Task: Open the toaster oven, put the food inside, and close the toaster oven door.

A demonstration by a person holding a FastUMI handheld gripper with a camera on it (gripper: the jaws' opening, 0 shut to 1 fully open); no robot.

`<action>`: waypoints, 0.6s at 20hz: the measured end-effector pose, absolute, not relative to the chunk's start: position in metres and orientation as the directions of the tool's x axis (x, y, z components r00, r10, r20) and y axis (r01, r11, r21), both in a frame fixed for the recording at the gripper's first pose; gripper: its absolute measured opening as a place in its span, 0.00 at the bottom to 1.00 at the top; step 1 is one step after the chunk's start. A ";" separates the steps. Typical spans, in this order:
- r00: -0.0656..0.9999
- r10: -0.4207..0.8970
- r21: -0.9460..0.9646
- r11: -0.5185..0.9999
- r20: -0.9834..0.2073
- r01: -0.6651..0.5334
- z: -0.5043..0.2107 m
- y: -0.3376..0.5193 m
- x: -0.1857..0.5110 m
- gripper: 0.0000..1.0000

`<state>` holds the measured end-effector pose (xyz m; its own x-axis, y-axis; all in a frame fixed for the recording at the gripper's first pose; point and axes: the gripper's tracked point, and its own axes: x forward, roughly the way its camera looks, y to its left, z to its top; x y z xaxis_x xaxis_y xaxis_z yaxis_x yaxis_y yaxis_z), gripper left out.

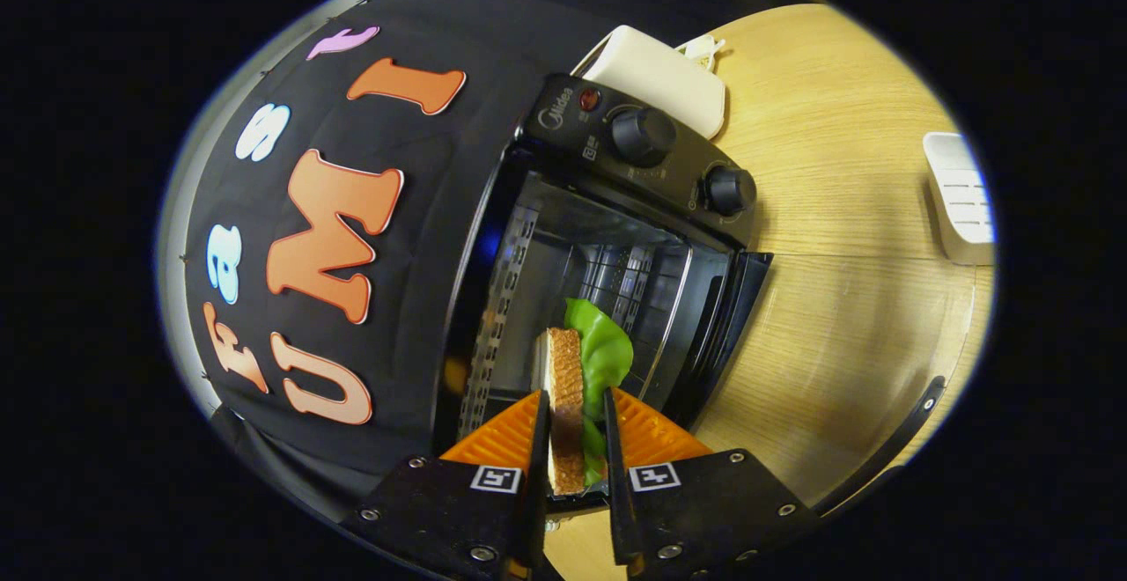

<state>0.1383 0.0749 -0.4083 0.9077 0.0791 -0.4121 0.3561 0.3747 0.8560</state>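
1. Looking forward along the gripper (577, 422) from the camera that rides on it, the whole scene appears rolled to one side, so the tabletop rises up one flank of the view.
2. Pinching a sandwich (568, 405), the two fingers (539, 440) press on it from either side. The sandwich stands on edge between them, with a toasted bread slice facing one finger and a green lettuce leaf (603, 348) curling out beyond the fingertips.
3. Just ahead of the sandwich is the toaster oven (634, 211), a black box with its front open. Its dark cavity (607, 286) shows shiny metal walls, rows of slots on one side wall, and a wire rack further in.
4. The lettuce tip overlaps the mouth of the cavity in this view; whether the sandwich has crossed the opening cannot be told.
5. The oven's control panel carries a small red light (589, 100) and two round black knobs (643, 136), one beside the other.
6. The oven door (880, 453) hangs open over a light wooden table (836, 141); through its glass pane the wood grain shows, and its dark handle bar curves along the far edge.
7. Behind the oven, touching or nearly touching its casing, lies a cream-coloured boxy object (660, 79).
8. Well apart from the oven, on the table, sits a small white item with ridged slats (960, 198).
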 end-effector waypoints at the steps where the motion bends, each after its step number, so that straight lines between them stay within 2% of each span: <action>1: 0.906 0.086 0.859 0.365 -0.415 0.359 -0.409 0.077 0.139 0.34; 2: 0.905 0.086 0.859 0.362 -0.417 0.361 -0.409 0.075 0.138 0.37; 4: 0.905 0.085 0.856 0.373 -0.417 0.359 -0.409 0.076 0.136 0.56; 5: 0.903 0.092 0.852 0.384 -0.419 0.356 -0.407 0.076 0.130 0.74; 7: 0.901 0.090 0.832 0.431 -0.424 0.348 -0.402 0.077 0.113 0.94; 8: 0.899 0.085 0.817 0.460 -0.430 0.347 -0.401 0.076 0.104 0.98; 12: 0.892 0.090 0.747 0.587 -0.443 0.312 -0.388 0.069 0.062 0.98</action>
<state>0.0621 0.0687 -0.3877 0.8920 0.0897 -0.4430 0.3120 0.5869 0.7471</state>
